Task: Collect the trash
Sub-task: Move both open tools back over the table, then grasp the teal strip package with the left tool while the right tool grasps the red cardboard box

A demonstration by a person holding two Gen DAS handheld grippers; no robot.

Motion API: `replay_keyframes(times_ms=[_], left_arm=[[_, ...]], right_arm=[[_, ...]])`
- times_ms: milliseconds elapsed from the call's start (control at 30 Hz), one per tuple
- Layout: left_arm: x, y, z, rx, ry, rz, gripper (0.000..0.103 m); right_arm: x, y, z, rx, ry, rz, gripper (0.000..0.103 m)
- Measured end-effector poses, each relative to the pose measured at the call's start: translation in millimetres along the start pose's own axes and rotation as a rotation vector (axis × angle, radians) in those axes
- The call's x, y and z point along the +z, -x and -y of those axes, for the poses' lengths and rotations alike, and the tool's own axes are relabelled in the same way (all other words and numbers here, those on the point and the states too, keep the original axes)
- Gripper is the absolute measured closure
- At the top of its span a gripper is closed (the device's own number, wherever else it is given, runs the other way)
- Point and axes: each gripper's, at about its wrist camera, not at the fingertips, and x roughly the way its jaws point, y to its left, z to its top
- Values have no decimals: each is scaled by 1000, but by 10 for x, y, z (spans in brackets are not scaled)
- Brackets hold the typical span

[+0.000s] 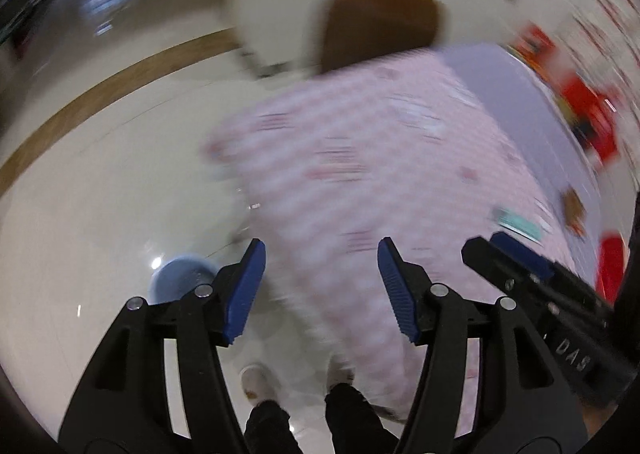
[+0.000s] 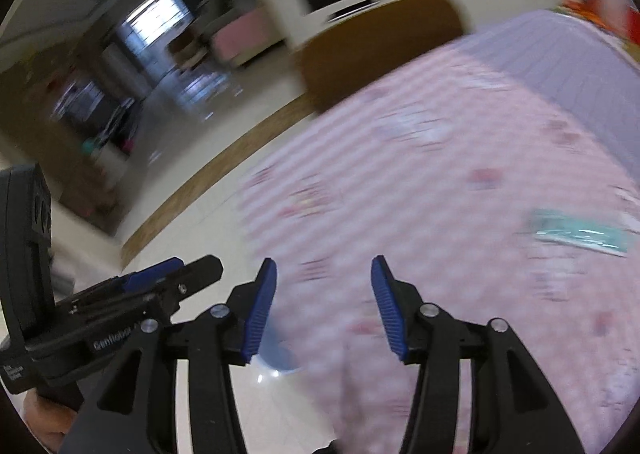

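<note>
Both views are smeared by motion. The left gripper [image 1: 322,290] and the right gripper [image 2: 323,308] hang with fingers spread wide, gripping nothing, above a pink checked tablecloth [image 2: 440,174]. A teal wrapper [image 2: 580,234] — probably the trash — lies at right of frame on the cloth. A pale blue bin [image 1: 176,280] sits on the floor, lower left.

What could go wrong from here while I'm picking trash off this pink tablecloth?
1. Both views are heavily motion-blurred, so aiming at the teal wrapper may be off; slowing down would likely help.
2. The wrapper lies flat on the pink tablecloth, so the open right gripper might pinch cloth along with it and drag it.
3. The left gripper, also open, is close beside the right one; they could bump.
</note>
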Motion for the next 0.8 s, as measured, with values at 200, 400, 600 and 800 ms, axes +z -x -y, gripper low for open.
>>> replay_keyframes(times_ms=[200,400,600,800], left_arm=[[42,-533,1479,-146,-357,-26,38],[-174,-1101,2572,-142,-720,-30,38],[-177,-1435,2953,-99,-858,-30,38],[-124,-1598,3066,-114,-916,-57,38]], right_arm=[[-26,629,1398,-185,-156,98,49],[-148,862,2359,-258,-282,98,49],[-281,838,2845,-248,-353,82,49],[-295,755,3001,-213,-382,68,49]])
